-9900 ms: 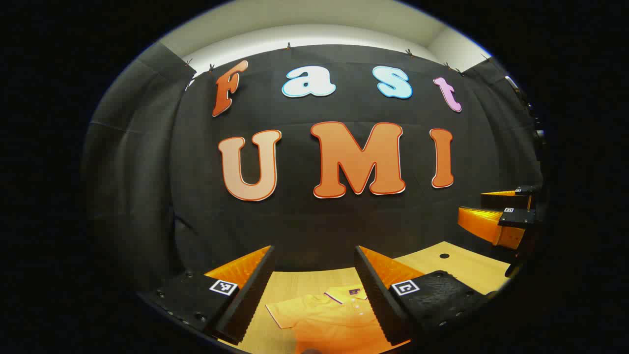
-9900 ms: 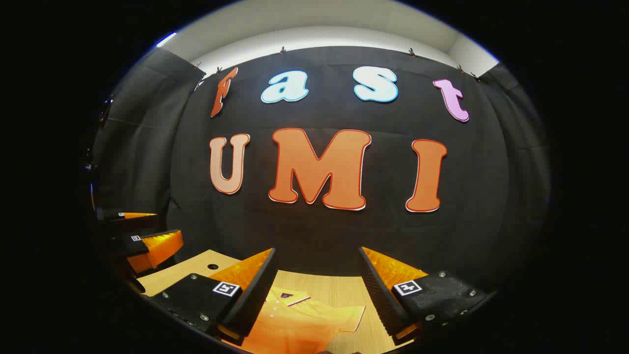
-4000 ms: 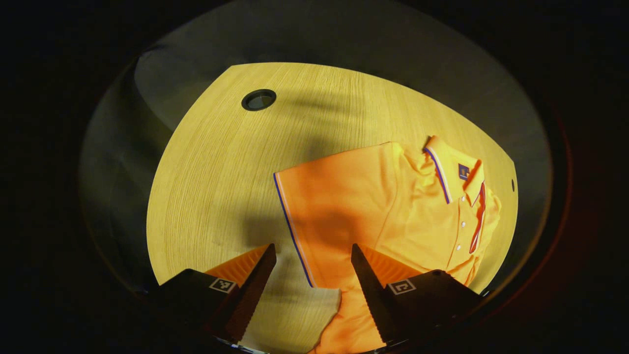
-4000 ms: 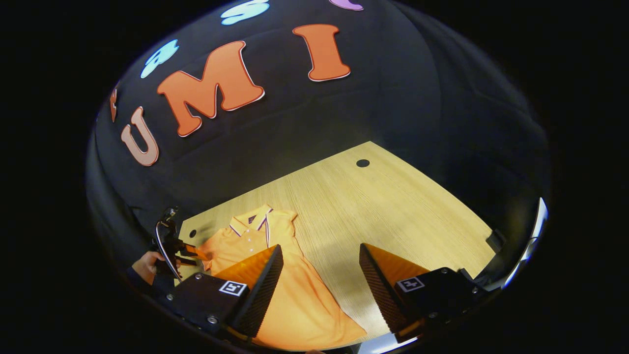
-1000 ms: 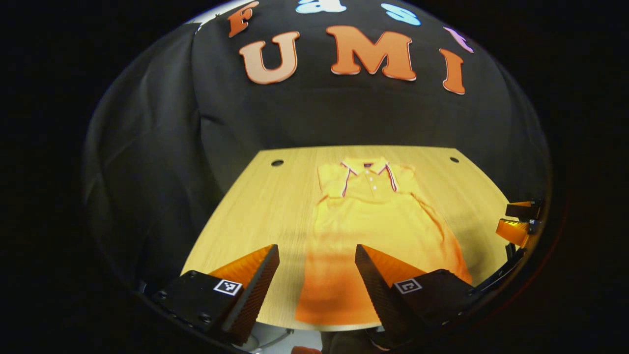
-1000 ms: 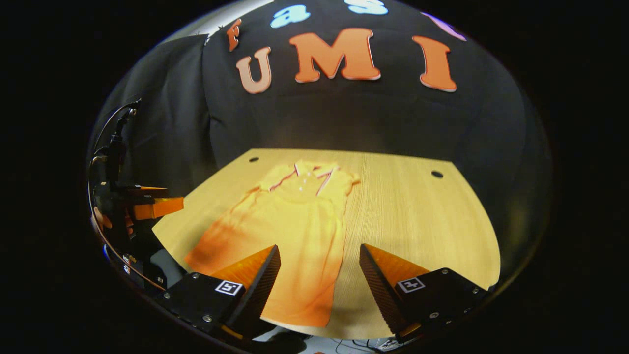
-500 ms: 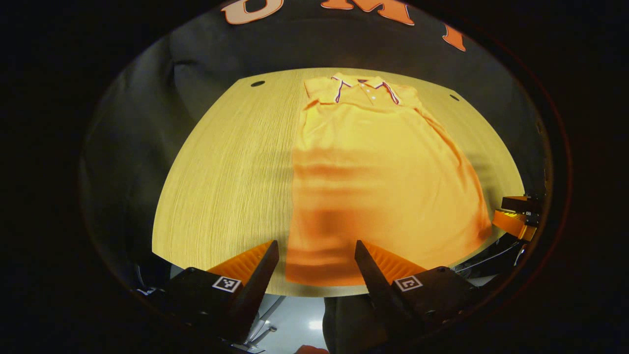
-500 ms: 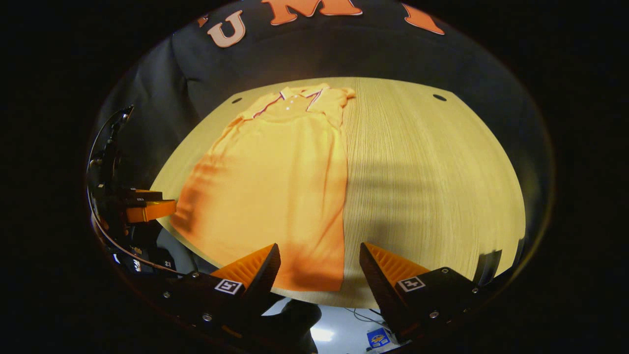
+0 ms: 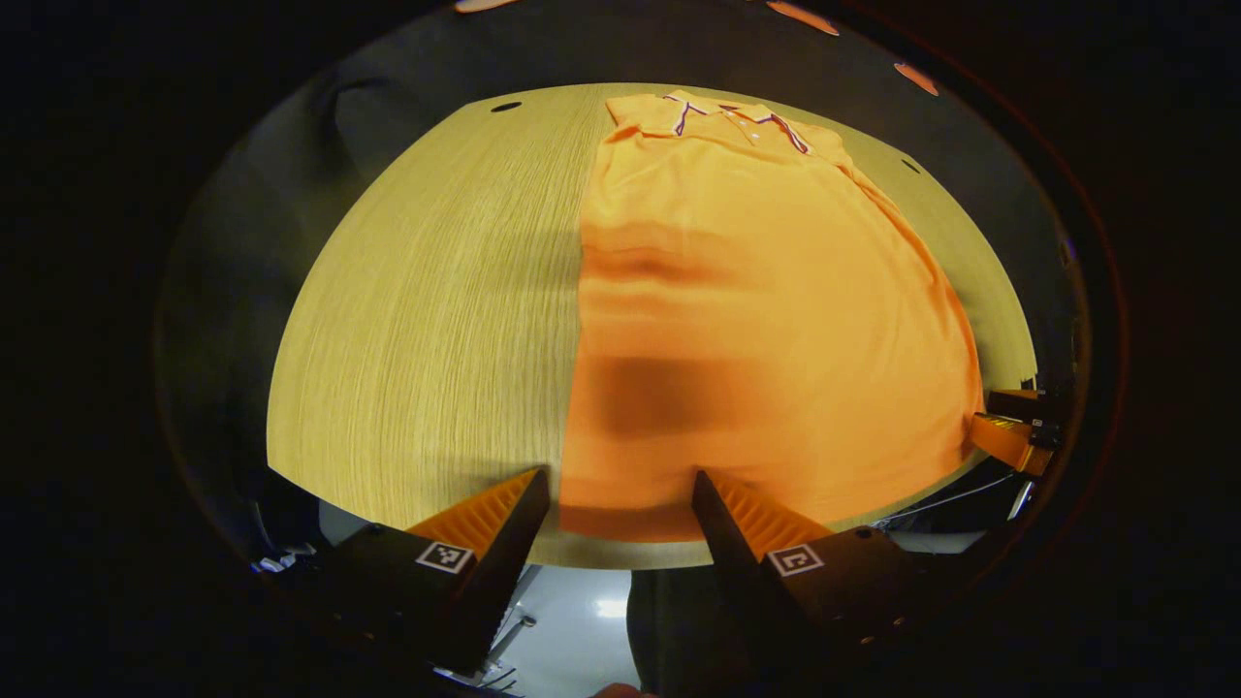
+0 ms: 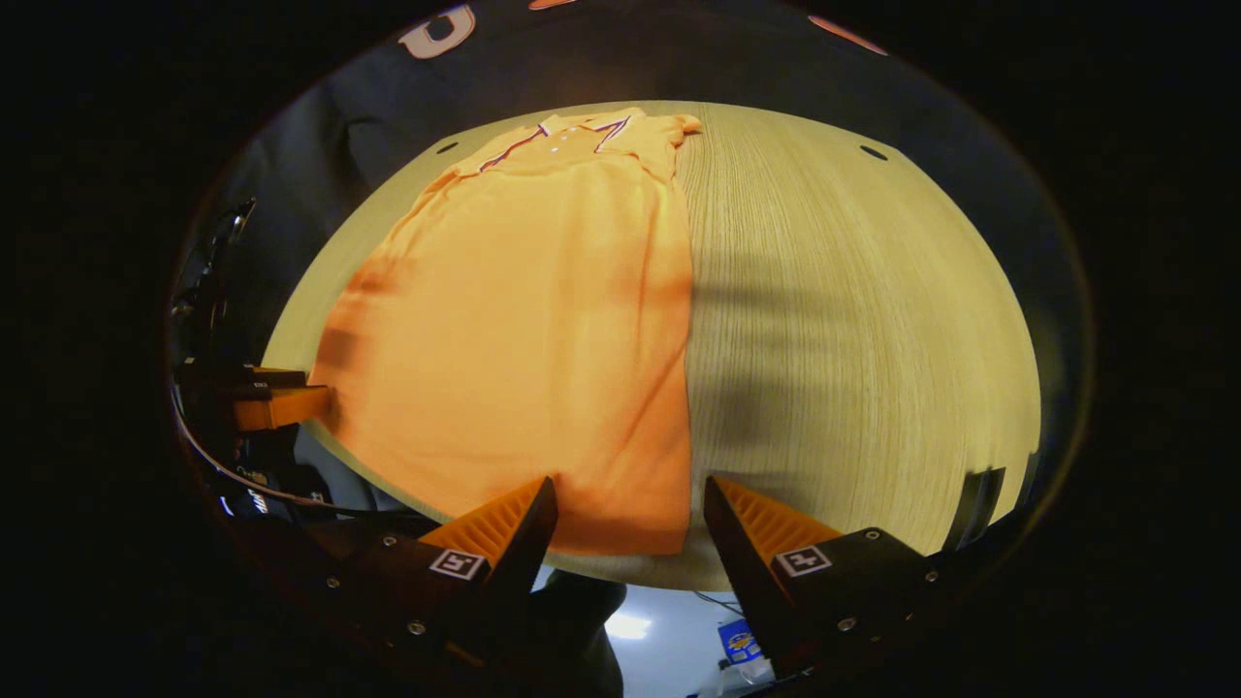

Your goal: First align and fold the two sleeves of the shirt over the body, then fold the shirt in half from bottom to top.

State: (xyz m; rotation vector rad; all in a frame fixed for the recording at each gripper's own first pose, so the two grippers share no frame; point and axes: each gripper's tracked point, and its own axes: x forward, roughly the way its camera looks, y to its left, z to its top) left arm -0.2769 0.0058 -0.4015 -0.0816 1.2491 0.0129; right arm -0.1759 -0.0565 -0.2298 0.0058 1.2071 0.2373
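An orange polo shirt (image 9: pixel 766 320) lies flat on the wooden table (image 9: pixel 436 310), collar at the far end, both sleeves folded in over the body, hem along the near edge. My left gripper (image 9: pixel 620 485) hangs open just above the hem's left corner. In the right gripper view the same shirt (image 10: pixel 524 320) fills the left half of the table (image 10: pixel 853 320). My right gripper (image 10: pixel 628 490) is open over the hem's right corner. Each view shows the other gripper off to the side: the right one (image 9: pixel 1013 427) and the left one (image 10: pixel 267 399).
Small round holes sit in the far corners of the table (image 9: pixel 505 107) (image 10: pixel 873 152). The near table edge runs just under both grippers, with floor (image 10: pixel 630 625) below it. Black cloth walls close the far side.
Both grippers have tilted down and moved closer to the near edge; the shirt's hem now lies right between each pair of fingers. Both stay open.
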